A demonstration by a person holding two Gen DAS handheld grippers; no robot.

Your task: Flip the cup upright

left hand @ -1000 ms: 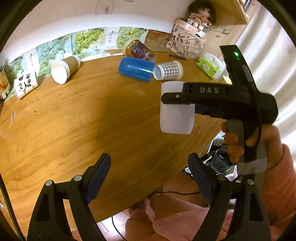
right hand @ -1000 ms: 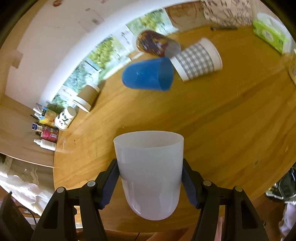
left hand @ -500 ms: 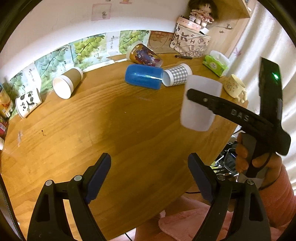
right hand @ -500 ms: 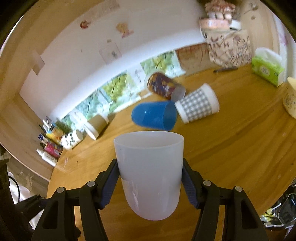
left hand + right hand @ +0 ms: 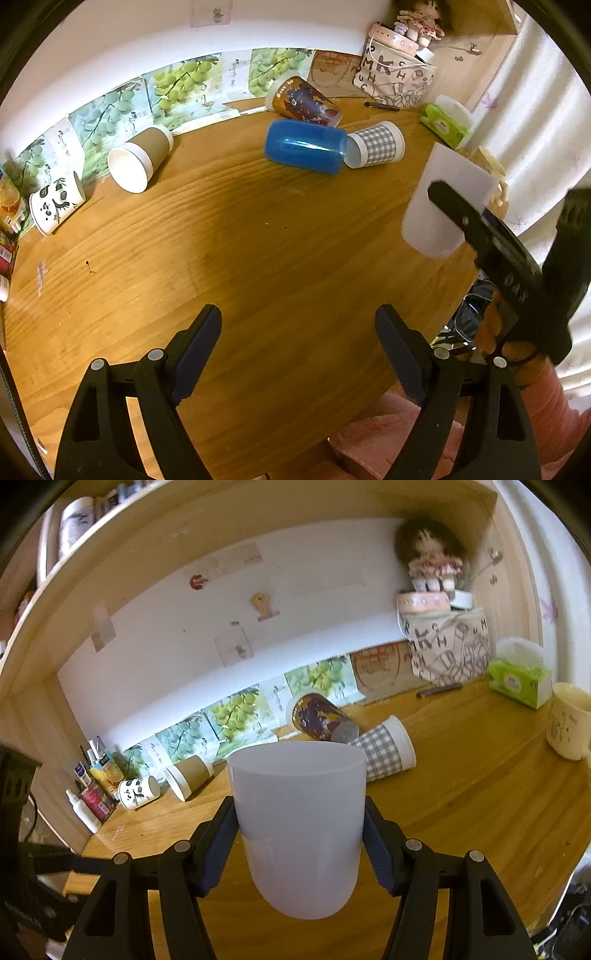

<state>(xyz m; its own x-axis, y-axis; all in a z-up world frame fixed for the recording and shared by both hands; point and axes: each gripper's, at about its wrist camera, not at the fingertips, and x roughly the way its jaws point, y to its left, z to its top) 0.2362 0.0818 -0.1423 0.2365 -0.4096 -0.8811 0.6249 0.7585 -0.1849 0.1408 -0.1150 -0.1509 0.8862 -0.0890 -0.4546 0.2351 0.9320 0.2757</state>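
My right tongs (image 5: pixel 300 843) held the white cup (image 5: pixel 298 823) by its sides, mouth up and close to upright, lifted clear above the near right part of the tabletop (image 5: pixel 258 236). From the left view the cup (image 5: pixel 445 201) hung tilted a little, with the right tongs (image 5: pixel 458 214) clamped across it. My left tongs (image 5: pixel 297 354) stood wide and empty over the near edge.

I judged the flip itself nearly done: the cup was already turned mouth up in my grip. What was left was to level it, set it down on its base and let go. The other cups lay on their sides farther back: the blue cup (image 5: pixel 304 144), the checked cup (image 5: pixel 375 144), the dark cup (image 5: pixel 304 101), the brown cup (image 5: pixel 140 158) and the panda cup (image 5: pixel 55 201).

Compared with a second ago, the right view had swung up from looking down at the tabletop to looking level at the wall (image 5: pixel 258 627), so I had tipped my wrist back. In the left view the cup had moved rightward and away, toward the tabletop's right edge. The grip on the cup looked unchanged, and the left tongs had stayed as wide as they were.
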